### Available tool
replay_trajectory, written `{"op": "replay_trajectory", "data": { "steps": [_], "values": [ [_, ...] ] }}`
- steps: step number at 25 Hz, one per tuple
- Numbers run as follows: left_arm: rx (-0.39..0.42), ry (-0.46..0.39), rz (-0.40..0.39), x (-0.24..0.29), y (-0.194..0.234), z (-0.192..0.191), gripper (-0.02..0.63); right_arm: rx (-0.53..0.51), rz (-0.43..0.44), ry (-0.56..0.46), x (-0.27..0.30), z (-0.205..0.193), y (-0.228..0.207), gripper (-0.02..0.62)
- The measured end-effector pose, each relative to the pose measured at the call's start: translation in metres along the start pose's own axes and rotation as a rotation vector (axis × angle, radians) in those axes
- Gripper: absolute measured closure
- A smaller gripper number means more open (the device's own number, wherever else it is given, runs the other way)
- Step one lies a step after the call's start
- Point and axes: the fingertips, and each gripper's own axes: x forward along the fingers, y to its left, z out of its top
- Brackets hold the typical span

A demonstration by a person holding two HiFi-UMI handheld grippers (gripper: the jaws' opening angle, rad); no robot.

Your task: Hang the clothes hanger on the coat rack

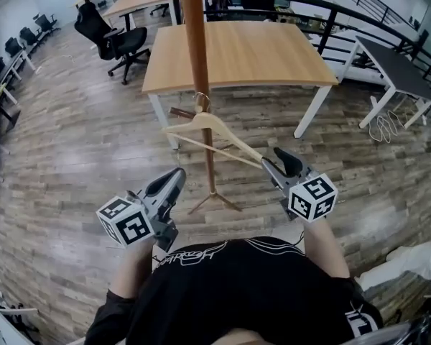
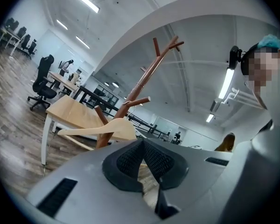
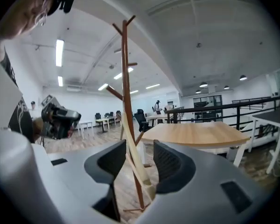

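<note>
The brown coat rack (image 1: 195, 42) stands right in front of me, with its feet on the wood floor. A light wooden hanger (image 1: 210, 126) has its metal hook (image 1: 201, 100) at a low peg on the pole and hangs tilted. Its right end reaches down to my right gripper (image 1: 273, 160). In the right gripper view the hanger (image 3: 133, 148) runs through the gap of the right gripper (image 3: 140, 157), whose pads stand apart and open. My left gripper (image 1: 178, 175) is shut and empty, lower left of the hanger. In the left gripper view its pads (image 2: 130, 160) meet, with the hanger (image 2: 102, 127) beyond.
A wooden table (image 1: 237, 52) stands just behind the rack. A black office chair (image 1: 118, 42) is at the back left, a dark table (image 1: 399, 67) at the right, and a black railing (image 1: 359, 13) behind them. The rack's feet (image 1: 214, 201) spread near my body.
</note>
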Motion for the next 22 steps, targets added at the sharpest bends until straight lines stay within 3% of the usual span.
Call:
{"op": "replay_trajectory", "data": {
  "steps": [5, 11, 16, 22],
  "values": [
    [-0.014, 0.03, -0.035, -0.034, -0.018, -0.017, 0.598, 0.055, -0.023, -0.072, -0.041, 0.022, 0.038, 0.396],
    [-0.043, 0.023, -0.035, -0.109, -0.034, -0.041, 0.598, 0.158, 0.126, -0.069, -0.07, 0.009, 0.143, 0.404],
    [-0.051, 0.024, -0.072, -0.16, -0.062, -0.066, 0.598, 0.216, 0.278, -0.05, -0.098, -0.01, 0.236, 0.523],
    [-0.032, 0.03, -0.135, -0.202, -0.099, -0.082, 0.598, 0.265, 0.362, -0.073, -0.132, -0.016, 0.306, 0.555]
  ]
}}
